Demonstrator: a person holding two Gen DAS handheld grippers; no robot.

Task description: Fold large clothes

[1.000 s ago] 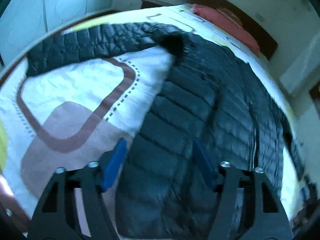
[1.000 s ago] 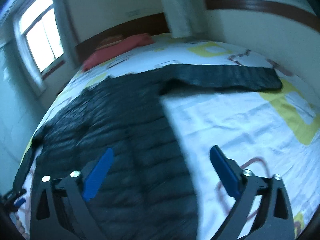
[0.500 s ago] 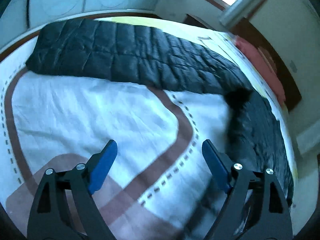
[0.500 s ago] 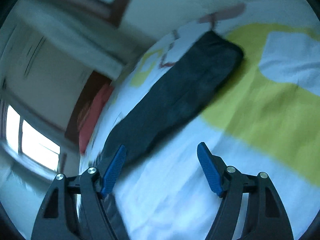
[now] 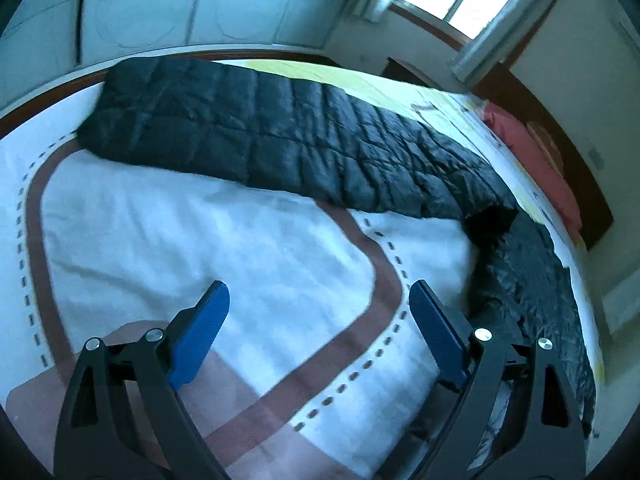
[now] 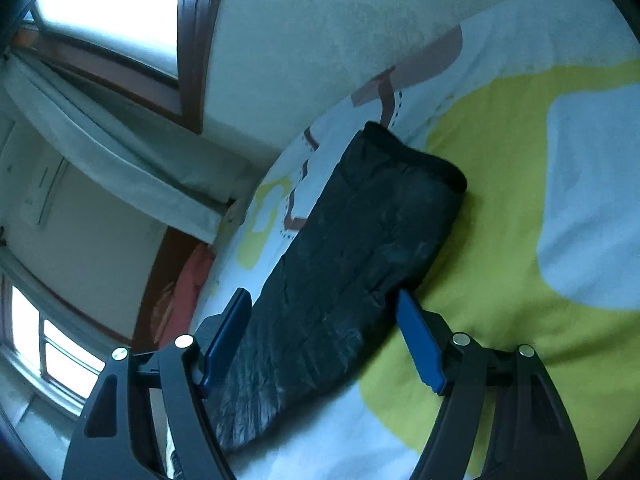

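A black quilted puffer jacket lies spread on the bed. In the left wrist view one sleeve (image 5: 260, 132) stretches from the far left corner to the jacket body (image 5: 532, 280) at the right. My left gripper (image 5: 318, 292) hovers over bare sheet short of that sleeve, its jaws opening with nothing between them. In the right wrist view the other sleeve (image 6: 360, 240) runs away from me to its cuff (image 6: 412, 156). My right gripper (image 6: 323, 294) straddles this sleeve, its jaws closing. Its pads stand at the sleeve's edges and do not squeeze it.
The bedsheet (image 5: 200, 232) is white with brown bands and yellow-green patches (image 6: 500, 200). A red pillow (image 5: 532, 144) lies by the dark headboard. A pale wardrobe (image 5: 160, 8) stands past the bed's far edge. Windows (image 6: 112, 12) and a wall border the bed.
The left gripper swung from above the jacket body toward the outstretched sleeve and its jaws widened. The right gripper rolled and travelled along the other sleeve, which now lies between its narrowing fingers.
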